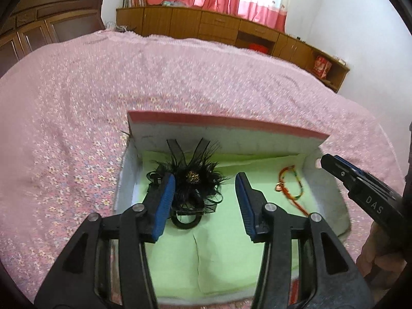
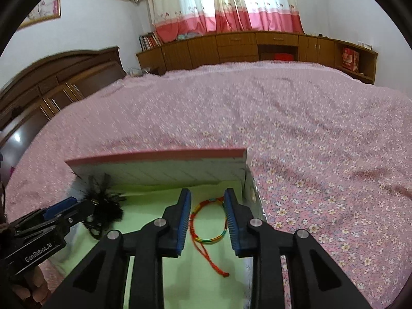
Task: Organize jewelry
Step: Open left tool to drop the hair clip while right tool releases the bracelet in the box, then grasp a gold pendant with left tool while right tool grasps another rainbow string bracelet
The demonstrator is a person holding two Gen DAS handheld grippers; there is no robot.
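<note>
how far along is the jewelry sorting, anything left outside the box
Looks near done. The black feather hair clip and the braided cord bracelet both lie on the green lining of the open box. Neither gripper holds anything: the left gripper is open beside the clip, the right gripper open astride the bracelet. No jewelry shows on the bedspread. Probably left: tidying the pieces, perhaps closing the lid.

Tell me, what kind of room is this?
Most likely a bedroom. A big bed with a pink flowery bedspread fills the view, its dark wooden headboard at one end, and pink-and-white curtains hang above low wooden cabinets. The open box sits on the bed.
</note>
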